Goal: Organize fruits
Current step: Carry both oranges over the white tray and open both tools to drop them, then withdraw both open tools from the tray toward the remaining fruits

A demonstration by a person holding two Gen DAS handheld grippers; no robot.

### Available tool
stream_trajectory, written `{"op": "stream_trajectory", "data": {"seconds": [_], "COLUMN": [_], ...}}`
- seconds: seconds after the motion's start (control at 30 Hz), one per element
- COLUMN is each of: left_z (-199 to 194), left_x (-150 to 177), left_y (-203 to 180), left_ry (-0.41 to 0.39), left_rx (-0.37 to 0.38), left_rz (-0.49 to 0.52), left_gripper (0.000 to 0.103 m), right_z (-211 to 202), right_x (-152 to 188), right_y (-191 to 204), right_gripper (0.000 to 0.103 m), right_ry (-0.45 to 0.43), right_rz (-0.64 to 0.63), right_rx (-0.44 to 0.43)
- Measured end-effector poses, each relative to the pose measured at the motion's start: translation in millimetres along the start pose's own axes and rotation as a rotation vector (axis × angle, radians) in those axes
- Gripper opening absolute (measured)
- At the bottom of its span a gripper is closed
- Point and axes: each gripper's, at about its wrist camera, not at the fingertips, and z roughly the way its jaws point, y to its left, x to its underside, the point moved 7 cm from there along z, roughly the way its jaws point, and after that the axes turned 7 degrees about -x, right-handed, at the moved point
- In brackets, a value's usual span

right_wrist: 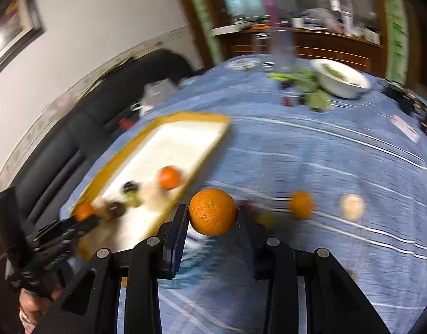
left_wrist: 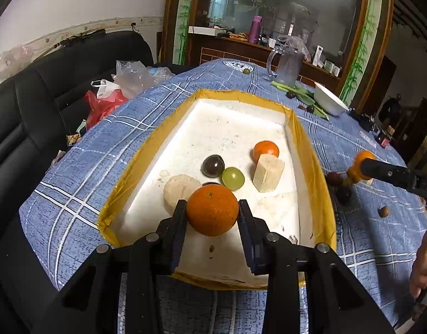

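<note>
Each hand carries 1 orange toward the tray. The left gripper (left_wrist: 212, 208) pinches an orange (left_wrist: 212, 210) between its pads, holding it above the near end of the white foam tray (left_wrist: 146, 150) with the yellow taped rim. On the tray floor already lie a small orange (left_wrist: 265, 149), a dark grape (left_wrist: 212, 165), a green grape (left_wrist: 232, 178), a pale cut wedge (left_wrist: 268, 172) and a pale round piece (left_wrist: 181, 190).

The right gripper (right_wrist: 212, 213) likewise clamps a second orange (right_wrist: 212, 212), but it hangs over the blue checked tablecloth (right_wrist: 310, 144), just beside the tray's right-hand rim and not yet over it. Out on the cloth another orange (right_wrist: 302, 204) and a pale round fruit (right_wrist: 351, 206) wait, well apart from the tray; the right view is smeared, so other small fruit near them may be grapes, though I cannot say for sure.

The step in hand looks like delivery: 2 oranges on their way in, several loose fruits left. Next, the left orange wants lowering onto a bare patch of foam near the front, clear of the grapes so nothing rolls, before the pads let go. The right one must first cross the raised rim without clipping it.
</note>
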Motion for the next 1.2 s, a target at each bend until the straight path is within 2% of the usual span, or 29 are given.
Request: {"op": "stream_trajectory", "data": {"seconds": [0.17, 0.27, 0.3, 0.33, 0.4, 0.6, 0.77, 0.8, 0.87, 0.93, 1.2], "left_z": [10, 10, 8, 5, -3, -17, -18, -18, -18, -19, -36], "left_x": [7, 6, 5, 3, -1, -10, -10, -10, -10, -10, -13], "left_y": [-1, 3, 5, 8, 16, 45, 50, 49, 46, 43, 23], "left_ry": [0.021, 0.017, 0.014, 0.006, -0.025, -0.062, -0.061, -0.056, -0.048, -0.044, -0.077], "left_rx": [0.013, 0.016, 0.023, 0.029, 0.023, 0.028, 0.028, 0.03, 0.032, 0.035, 0.022], "left_rz": [-0.001, -0.025, -0.038, -0.052, -0.087, -0.198, -0.228, -0.229, -0.227, -0.222, -0.178], "left_gripper": [0.035, 0.035, 0.039, 0.048, 0.054, 0.06, 0.063, 0.063, 0.064, 0.068, 0.076], "right_z": [28, 41, 47, 50, 61, 79, 84, 83, 81, 74, 30], "right_x": [9, 13, 15, 14, 18, 27, 33, 33, 32, 28, 19], "right_y": [55, 73, 81, 83, 92, 100, 102, 102, 102, 100, 72], "right_gripper": [0.039, 0.039, 0.039, 0.039, 0.039, 0.039, 0.04, 0.041, 0.062, 0.069, 0.069], "right_ry": [0.036, 0.055, 0.064, 0.071, 0.089, 0.127, 0.14, 0.14, 0.13, 0.104, 0.032], "right_rz": [-0.122, -0.179, -0.201, -0.217, -0.25, -0.3, -0.295, -0.292, -0.29, -0.286, -0.25], "right_rx": [-0.027, -0.029, -0.026, -0.022, -0.012, 0.008, -0.003, -0.005, -0.004, -0.005, 0.018]}}
